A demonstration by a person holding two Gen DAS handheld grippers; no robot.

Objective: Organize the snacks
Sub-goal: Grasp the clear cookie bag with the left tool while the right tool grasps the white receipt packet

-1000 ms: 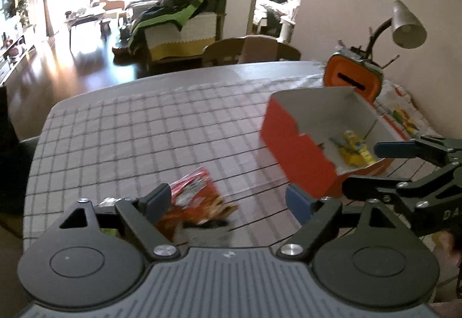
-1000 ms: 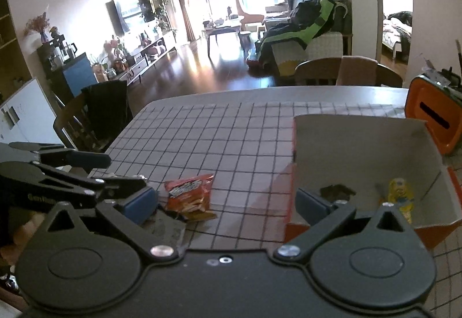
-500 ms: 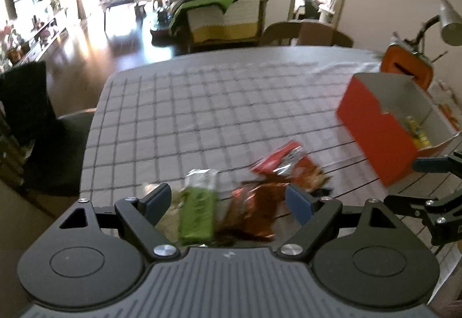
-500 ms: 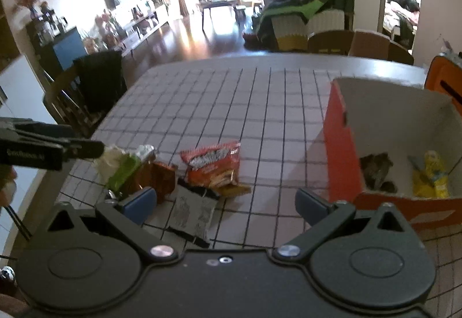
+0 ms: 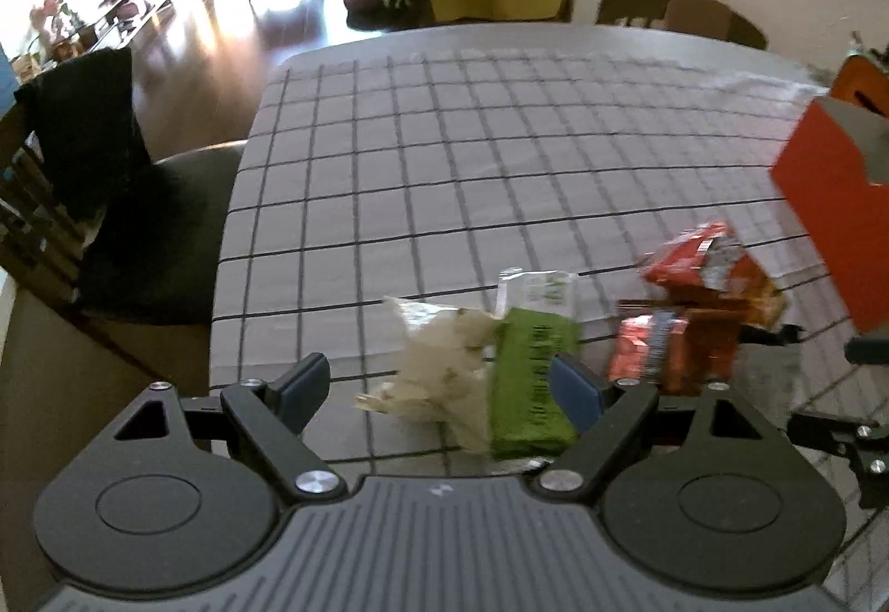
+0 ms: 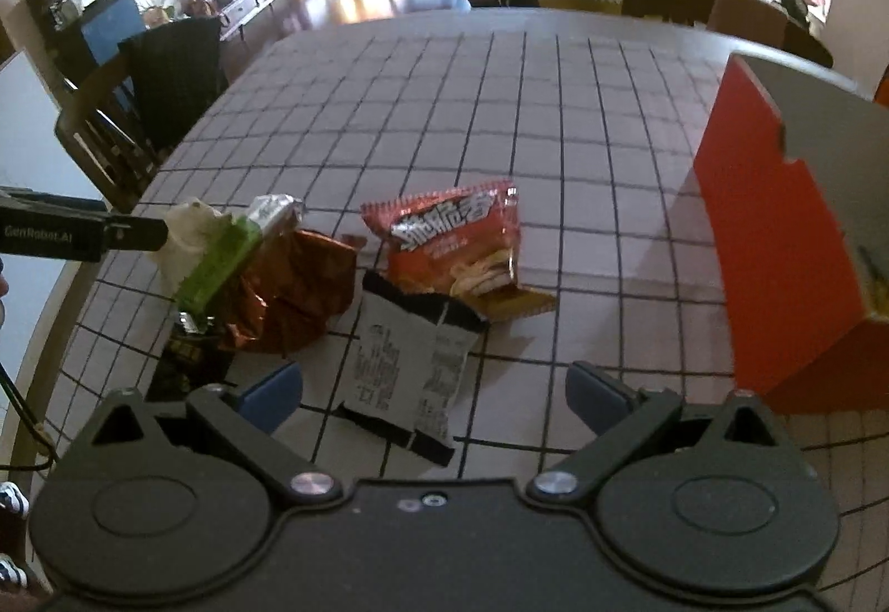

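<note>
A heap of snack packets lies near the front left of the checked tablecloth. In the right wrist view I see a red chip bag, a white packet with black edges, a crumpled brown foil packet, a green packet and a pale bag. My right gripper is open just above the white packet. My left gripper is open over the pale bag and the green packet. The orange box stands to the right of the heap.
The table's left edge runs close beside the heap. A chair with a black garment stands off that edge. A wooden chair sits at the far side. A small dark packet lies at the front of the heap.
Both grippers have come down and swung left, away from the orange box and toward the heap. The packets now lie right under the open fingers. Neither gripper has closed.
</note>
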